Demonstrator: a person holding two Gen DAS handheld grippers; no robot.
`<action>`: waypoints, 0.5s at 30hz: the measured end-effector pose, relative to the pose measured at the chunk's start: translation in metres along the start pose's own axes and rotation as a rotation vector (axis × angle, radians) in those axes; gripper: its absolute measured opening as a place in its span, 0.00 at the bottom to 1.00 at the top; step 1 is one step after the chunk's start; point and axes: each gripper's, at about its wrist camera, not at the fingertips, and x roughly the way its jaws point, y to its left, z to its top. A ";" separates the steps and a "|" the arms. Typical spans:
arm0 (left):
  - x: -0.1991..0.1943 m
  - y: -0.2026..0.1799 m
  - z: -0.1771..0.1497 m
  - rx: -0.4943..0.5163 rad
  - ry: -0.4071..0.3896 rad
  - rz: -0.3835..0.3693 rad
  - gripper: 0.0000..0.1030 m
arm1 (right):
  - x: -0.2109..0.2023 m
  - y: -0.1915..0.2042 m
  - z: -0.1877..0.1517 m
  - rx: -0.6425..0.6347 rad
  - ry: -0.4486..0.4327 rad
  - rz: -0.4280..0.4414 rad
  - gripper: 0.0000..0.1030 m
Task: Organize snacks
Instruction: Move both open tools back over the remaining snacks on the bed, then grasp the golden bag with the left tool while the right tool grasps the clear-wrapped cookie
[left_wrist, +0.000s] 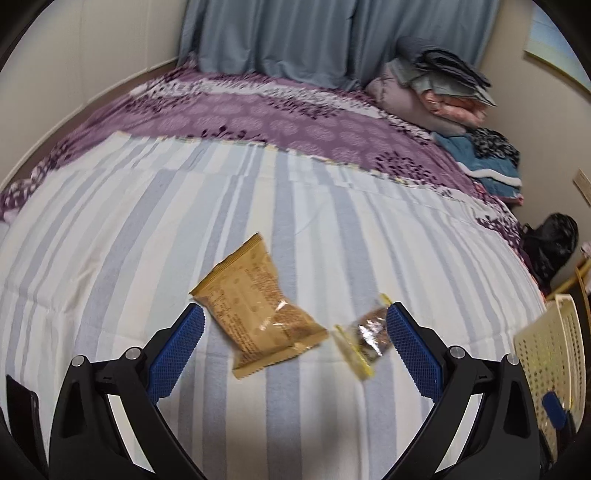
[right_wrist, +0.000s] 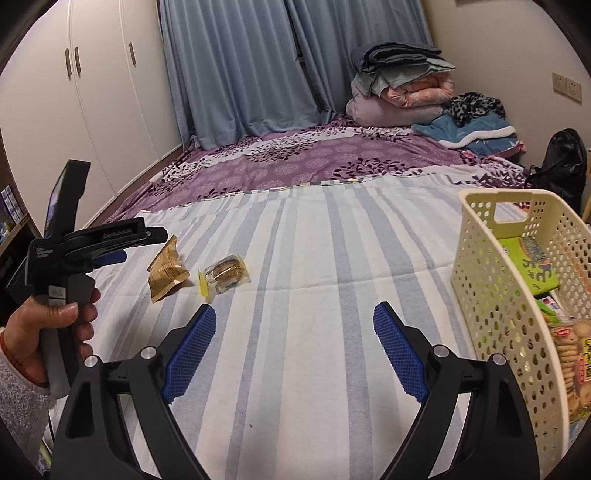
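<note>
Folded bedding pile (right_wrist: 402, 88) and perforated basket (right_wrist: 491, 295) beyond both snack packets (left_wrist: 258, 310).

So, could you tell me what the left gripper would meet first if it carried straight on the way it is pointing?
Most likely the tan snack packet, which lies on the striped bedcover between the left gripper's open fingers. The small clear-wrapped snack sits beside the right finger. Depth is hard to judge here.

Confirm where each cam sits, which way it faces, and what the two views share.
Left wrist: on the left gripper, angled down at the brown snack packet and clear snack packet; only its open fingers show.
Right wrist: on the right gripper, facing across the striped sheet; its open fingers and the left hand show.
Shared: both packets, cream basket, curtains.
</note>
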 end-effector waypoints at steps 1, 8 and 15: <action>0.008 0.005 0.000 -0.026 0.017 0.010 0.97 | 0.002 0.000 0.000 0.000 0.004 0.002 0.84; 0.048 0.025 -0.003 -0.133 0.084 0.060 0.97 | 0.019 -0.003 0.000 0.004 0.034 0.011 0.84; 0.064 0.030 -0.002 -0.115 0.066 0.112 0.92 | 0.035 0.000 0.003 -0.007 0.057 0.015 0.84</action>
